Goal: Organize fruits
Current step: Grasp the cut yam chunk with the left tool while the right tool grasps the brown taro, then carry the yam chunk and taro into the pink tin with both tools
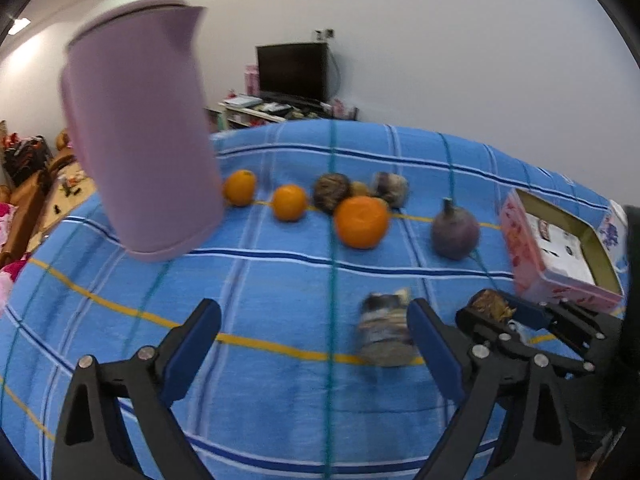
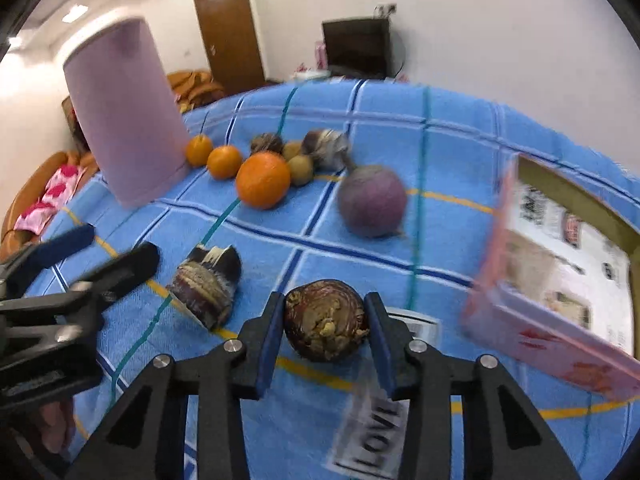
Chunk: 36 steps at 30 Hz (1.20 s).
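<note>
My right gripper (image 2: pixel 326 320) is shut on a dark brown round fruit (image 2: pixel 326 324), held just above the blue checked cloth; it also shows in the left wrist view (image 1: pixel 492 304). My left gripper (image 1: pixel 314 332) is open and empty; a brown cut fruit (image 1: pixel 386 332) lies by its right finger, also in the right wrist view (image 2: pixel 208 284). Further back lie three oranges (image 1: pixel 362 222) (image 1: pixel 289 202) (image 1: pixel 239 187), a purple round fruit (image 1: pixel 455 234), and brown fruits (image 1: pixel 331 192). An open pink box (image 1: pixel 560 248) stands at the right.
A tall pink jug (image 1: pixel 140 128) stands at the left rear of the table. A card reading LOVE (image 2: pixel 374 432) lies under my right gripper. A TV (image 1: pixel 294 70), shelf and sofa are beyond the table.
</note>
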{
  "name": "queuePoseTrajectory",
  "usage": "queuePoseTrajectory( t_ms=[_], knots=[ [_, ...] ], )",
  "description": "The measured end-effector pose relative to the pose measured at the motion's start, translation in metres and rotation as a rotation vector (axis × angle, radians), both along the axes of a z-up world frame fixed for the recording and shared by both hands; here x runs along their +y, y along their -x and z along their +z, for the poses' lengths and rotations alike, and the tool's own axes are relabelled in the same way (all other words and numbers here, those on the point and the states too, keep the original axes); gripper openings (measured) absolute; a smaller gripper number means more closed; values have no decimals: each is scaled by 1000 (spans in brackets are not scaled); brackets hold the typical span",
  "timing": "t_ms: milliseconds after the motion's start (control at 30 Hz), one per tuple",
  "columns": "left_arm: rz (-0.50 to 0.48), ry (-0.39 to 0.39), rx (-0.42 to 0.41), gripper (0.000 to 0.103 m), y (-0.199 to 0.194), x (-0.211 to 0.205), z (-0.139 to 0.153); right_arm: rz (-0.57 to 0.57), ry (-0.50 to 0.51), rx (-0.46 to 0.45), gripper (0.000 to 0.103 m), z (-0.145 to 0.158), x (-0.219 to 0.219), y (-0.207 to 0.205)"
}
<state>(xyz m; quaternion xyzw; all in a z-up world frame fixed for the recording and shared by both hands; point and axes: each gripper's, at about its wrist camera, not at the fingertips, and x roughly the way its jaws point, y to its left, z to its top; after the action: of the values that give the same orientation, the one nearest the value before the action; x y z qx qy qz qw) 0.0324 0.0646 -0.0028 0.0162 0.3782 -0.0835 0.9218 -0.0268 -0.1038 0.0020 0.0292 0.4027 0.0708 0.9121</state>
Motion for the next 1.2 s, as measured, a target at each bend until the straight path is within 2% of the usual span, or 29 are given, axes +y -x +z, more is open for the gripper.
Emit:
queuePoseTrajectory(
  t_ms=[133, 200, 367, 500, 533, 567, 800, 900, 1000, 1200],
  knots=[
    [-33, -25, 37, 85, -8, -24, -11, -30, -11, -87, 42, 16, -21, 22],
    [-41, -28, 70, 83, -15, -34, -19, -49, -14, -124, 42, 21, -33, 34],
    [-38, -34, 142, 63, -25, -44, -40, -104, 23, -195, 42, 30, -48, 48],
    [-51, -46, 120, 57, -23, -48, -39, -131, 12, -200, 42, 30, -58, 43],
    [-56, -45, 119, 53, -23, -49, -38, -133, 17, -199, 42, 29, -58, 42],
    [-67, -42, 118, 43, -24, -51, -37, -136, 22, -200, 42, 29, -59, 44],
    [-66, -11, 110, 41, -19, -47, -34, -173, 15, -230, 42, 32, -67, 49],
    [-50, 7, 47, 41, -10, -45, -24, -190, 17, -251, 42, 36, -71, 51],
    [-56, -27, -29, 41, 3, -56, -10, -213, 19, -280, 42, 43, -77, 54],
    [-130, 26, -136, 41, 21, -78, 30, -290, 25, -319, 42, 55, -110, 61]
  ],
)
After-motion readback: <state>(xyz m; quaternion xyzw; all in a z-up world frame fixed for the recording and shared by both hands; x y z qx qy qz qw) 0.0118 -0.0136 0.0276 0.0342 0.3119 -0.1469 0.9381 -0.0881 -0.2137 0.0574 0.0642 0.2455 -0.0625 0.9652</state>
